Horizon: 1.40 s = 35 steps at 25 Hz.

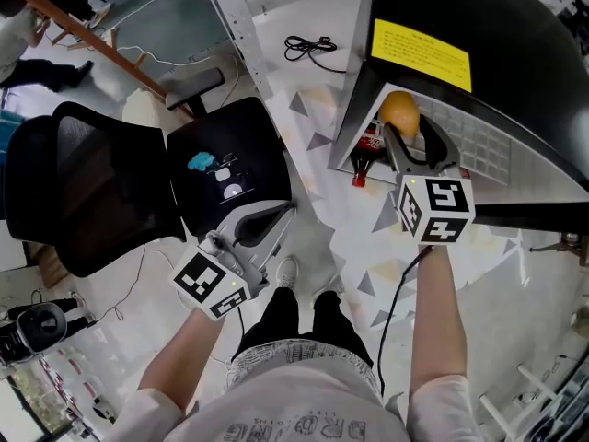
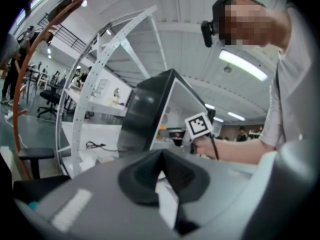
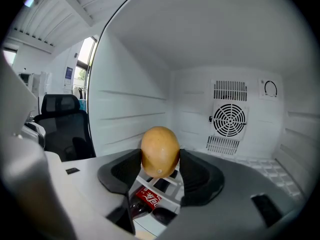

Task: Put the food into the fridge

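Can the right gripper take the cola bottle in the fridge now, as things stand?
Probably not. The right gripper is shut on a yellow-orange fruit, so its jaws are full. The cola bottle lies just below inside the fridge, otherwise uncovered; with the fruit released, the way looks free.

We've got a pale floor (image 1: 317, 233) speckled with grey and tan triangles, and a black mesh office chair (image 1: 101, 191) parked on it off to the left. A black cable (image 1: 308, 47) lies looped beside a white perforated metal frame (image 1: 230, 17). In the left gripper view, long strip lights (image 2: 242, 66) glow on a white ribbed ceiling (image 2: 185, 14), with more chairs far back.
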Tool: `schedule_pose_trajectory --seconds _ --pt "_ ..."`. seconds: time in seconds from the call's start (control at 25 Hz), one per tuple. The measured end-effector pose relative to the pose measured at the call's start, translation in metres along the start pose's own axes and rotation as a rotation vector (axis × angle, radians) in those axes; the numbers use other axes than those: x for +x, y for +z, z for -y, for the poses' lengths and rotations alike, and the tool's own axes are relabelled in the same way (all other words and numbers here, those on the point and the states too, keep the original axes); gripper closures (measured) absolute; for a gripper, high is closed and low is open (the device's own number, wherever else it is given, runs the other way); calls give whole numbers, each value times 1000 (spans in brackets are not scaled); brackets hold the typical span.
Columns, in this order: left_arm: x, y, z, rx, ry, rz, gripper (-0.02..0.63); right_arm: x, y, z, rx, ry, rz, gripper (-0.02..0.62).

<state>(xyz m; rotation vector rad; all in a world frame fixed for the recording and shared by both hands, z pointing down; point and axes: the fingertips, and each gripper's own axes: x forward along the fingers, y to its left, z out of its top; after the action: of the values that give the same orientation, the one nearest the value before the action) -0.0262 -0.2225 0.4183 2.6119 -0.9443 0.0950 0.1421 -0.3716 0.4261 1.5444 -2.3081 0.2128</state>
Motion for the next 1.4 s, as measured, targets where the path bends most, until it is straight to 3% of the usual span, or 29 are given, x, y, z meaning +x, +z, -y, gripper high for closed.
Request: schedule_pose_trajectory --seconds 1.4 --pt "-2 5 7 16 -7 -4 600 -3 1 1 -7 -24 16 339"
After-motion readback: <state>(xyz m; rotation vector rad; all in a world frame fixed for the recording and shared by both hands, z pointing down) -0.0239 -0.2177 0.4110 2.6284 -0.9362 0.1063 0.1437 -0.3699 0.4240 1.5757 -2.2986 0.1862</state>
